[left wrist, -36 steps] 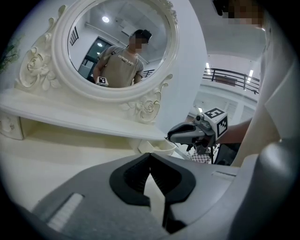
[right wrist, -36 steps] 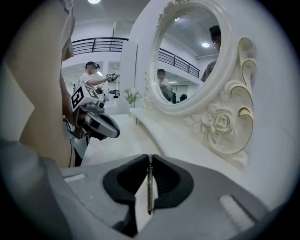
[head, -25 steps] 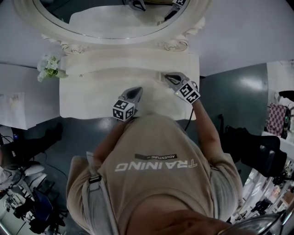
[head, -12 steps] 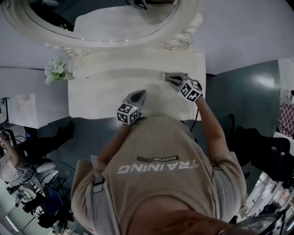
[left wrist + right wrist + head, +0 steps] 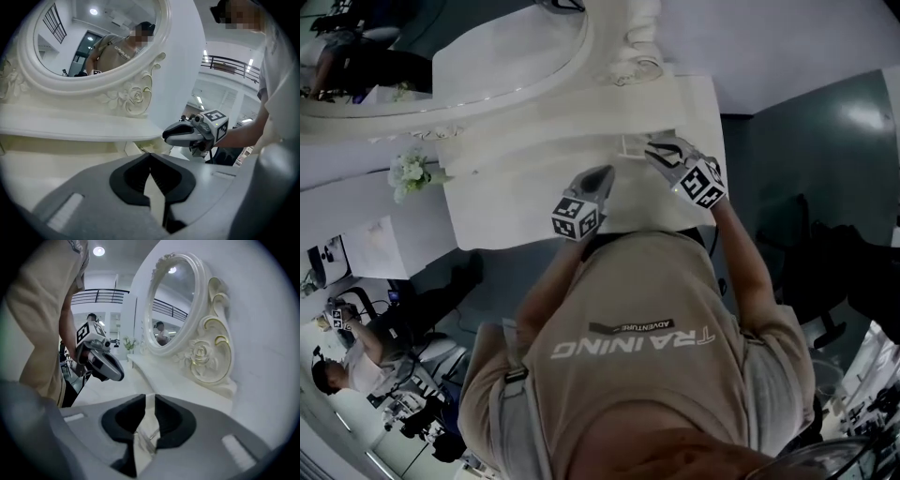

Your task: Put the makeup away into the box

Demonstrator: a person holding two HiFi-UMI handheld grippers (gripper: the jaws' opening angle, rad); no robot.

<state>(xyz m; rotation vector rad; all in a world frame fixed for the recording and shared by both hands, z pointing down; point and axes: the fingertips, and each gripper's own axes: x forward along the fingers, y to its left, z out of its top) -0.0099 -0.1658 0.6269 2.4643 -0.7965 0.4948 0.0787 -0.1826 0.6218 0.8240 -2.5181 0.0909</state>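
- Beige short-sleeved T-shirt (image 5: 675,394); white "TRAINING" print, black "ADVENTURE" label.
- Grey shoulder strap (image 5: 508,412), dark buckle.
- Grey shells, black pads, black-and-white marker cubes (image 5: 577,217) on left tongs (image 5: 605,175) and right tongs (image 5: 651,146).

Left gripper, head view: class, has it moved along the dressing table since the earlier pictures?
Cannot tell. The camera itself swung; the left gripper sits about midway along the front edge of the dressing table, as before.

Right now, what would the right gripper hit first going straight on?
Right gripper: likely the clear box whose edge shows in its jaw gap, then the white table. Jaws have just been opening, not gripping it.
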